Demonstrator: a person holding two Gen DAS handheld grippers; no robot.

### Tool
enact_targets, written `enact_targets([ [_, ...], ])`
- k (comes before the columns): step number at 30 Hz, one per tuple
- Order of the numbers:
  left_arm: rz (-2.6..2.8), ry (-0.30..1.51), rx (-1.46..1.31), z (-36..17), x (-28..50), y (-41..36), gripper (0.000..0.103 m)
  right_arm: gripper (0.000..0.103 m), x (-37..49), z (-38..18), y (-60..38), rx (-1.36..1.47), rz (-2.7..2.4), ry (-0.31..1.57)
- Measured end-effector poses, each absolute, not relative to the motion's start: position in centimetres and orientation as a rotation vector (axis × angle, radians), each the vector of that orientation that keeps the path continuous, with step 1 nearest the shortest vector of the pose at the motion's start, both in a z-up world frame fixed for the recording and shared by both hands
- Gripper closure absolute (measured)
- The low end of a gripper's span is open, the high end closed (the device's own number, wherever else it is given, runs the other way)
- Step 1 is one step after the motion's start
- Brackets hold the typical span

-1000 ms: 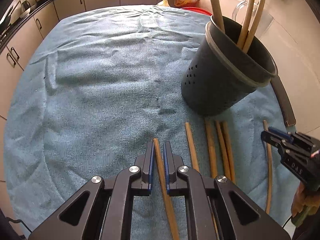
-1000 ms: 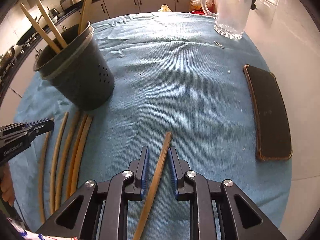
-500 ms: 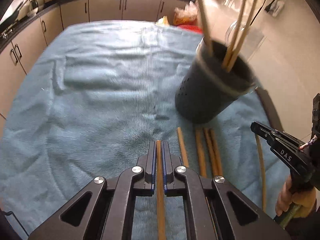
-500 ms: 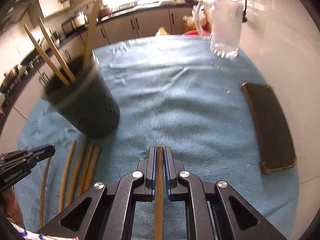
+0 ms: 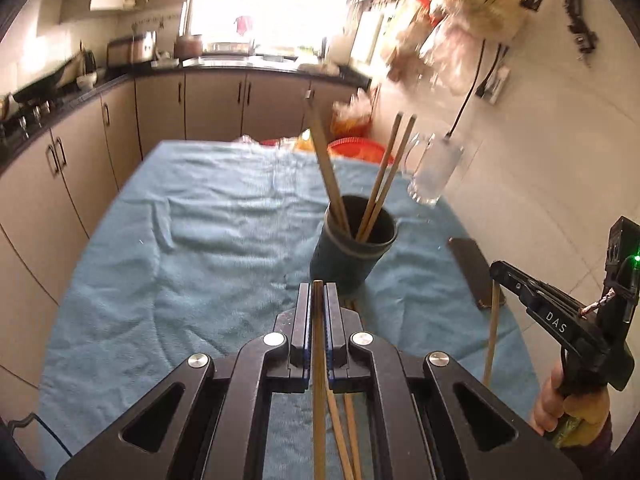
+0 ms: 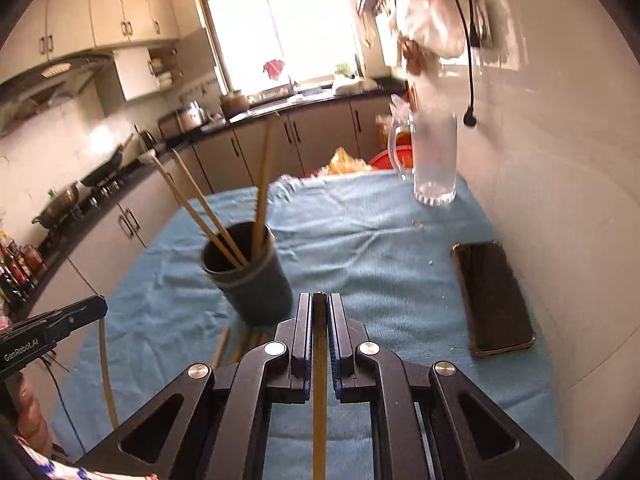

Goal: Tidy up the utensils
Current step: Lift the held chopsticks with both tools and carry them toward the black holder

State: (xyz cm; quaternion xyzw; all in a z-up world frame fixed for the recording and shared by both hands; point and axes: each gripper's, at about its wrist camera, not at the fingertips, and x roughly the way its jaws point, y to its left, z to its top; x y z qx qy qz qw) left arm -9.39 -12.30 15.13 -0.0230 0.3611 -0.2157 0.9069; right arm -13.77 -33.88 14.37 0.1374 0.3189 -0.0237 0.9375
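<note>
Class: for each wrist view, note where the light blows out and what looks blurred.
Left wrist view: window blown out to white; hanging bags and glass mug motion-smeared. Right wrist view: window bright but panes visible; glass mug and chopsticks in the holder slightly blurred.

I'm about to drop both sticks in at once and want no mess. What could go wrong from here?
1. Each gripper, left and right, holds its stick near one end, so the long tails may swing and miss the dark holder.
2. Three sticks already lean in the holder; pushing against them could tip it.
3. The glass mug and phone lie nearby, within a stray swing.
</note>
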Motion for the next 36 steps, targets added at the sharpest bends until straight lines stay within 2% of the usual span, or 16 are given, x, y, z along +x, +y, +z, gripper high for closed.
enact_targets([
  [20, -0.445, 0.537, -0.077, 20.3, -19.1, -10.2, 0.098, 0.095, -21.9, 19.7, -31.2, 0.206, 0.015, 0.496],
  [36, -0.46, 0.493, -0.05, 22.3, -20.2, -10.4, 0.098, 0.095, -22.5, 21.6, -30.7, 0.213, 0.032, 0.437],
])
